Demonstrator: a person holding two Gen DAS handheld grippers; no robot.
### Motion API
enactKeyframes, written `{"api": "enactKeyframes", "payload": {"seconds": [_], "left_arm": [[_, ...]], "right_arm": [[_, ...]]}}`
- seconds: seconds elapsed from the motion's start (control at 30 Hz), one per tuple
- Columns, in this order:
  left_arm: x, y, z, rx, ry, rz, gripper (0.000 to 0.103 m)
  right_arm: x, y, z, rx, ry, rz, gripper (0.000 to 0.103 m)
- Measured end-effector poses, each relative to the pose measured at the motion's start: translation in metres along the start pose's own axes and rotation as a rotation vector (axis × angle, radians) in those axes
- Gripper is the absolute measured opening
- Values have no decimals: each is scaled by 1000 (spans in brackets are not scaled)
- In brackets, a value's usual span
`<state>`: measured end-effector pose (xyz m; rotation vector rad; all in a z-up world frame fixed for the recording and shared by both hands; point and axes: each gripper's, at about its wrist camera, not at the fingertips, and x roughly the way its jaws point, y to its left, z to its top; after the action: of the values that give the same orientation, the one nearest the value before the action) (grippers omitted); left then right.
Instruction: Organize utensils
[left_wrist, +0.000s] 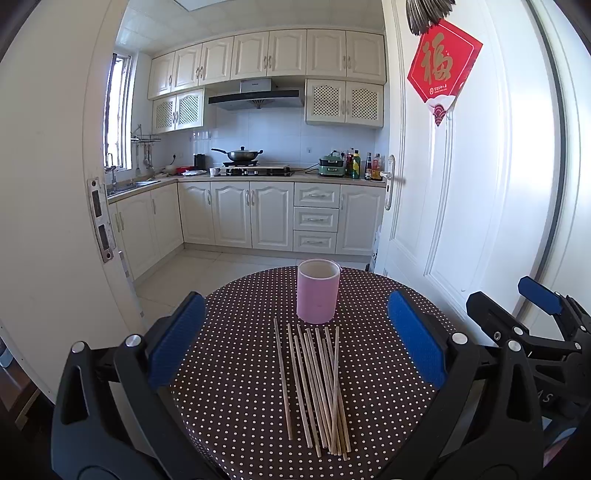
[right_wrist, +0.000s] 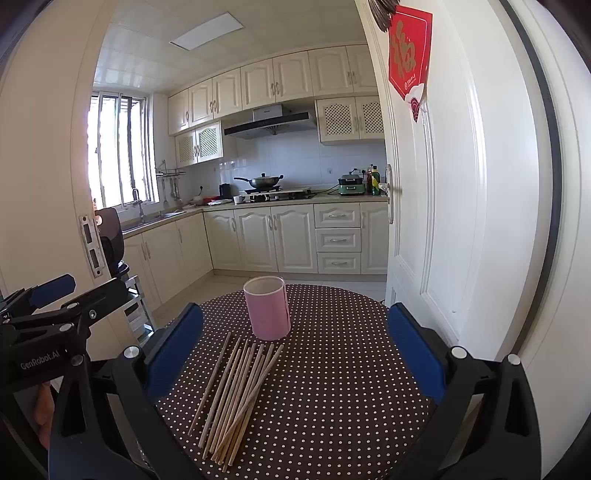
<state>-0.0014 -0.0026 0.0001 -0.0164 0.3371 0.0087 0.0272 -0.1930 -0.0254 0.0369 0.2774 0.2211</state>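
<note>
Both grippers hang level side by side, left gripper (left_wrist: 295, 347) and right gripper (right_wrist: 295, 347), fingers spread wide, nothing between them.

"福" on red door sign (left_wrist: 441, 64), "GenRobot.AI" on left hand-held gripper (right_wrist: 51, 295)

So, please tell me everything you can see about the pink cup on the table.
The pink cup is a plain, straight-sided cylinder with a pale inside and no handle in view. It looks smooth, perhaps plastic or ceramic. It stands upright, mouth open, with nothing sticking out of it, on the dotted tablecloth, just beyond the far ends of the chopsticks. Neither gripper touches it.
</note>
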Motion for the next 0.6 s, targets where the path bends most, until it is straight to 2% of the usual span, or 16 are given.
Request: {"api": "enactKeyframes", "payload": {"seconds": [0.6], "left_arm": [[-3,-3,-1,3,-9,-9,97]], "right_arm": [[-1,-6,-1,26,6,-7,96]]}}
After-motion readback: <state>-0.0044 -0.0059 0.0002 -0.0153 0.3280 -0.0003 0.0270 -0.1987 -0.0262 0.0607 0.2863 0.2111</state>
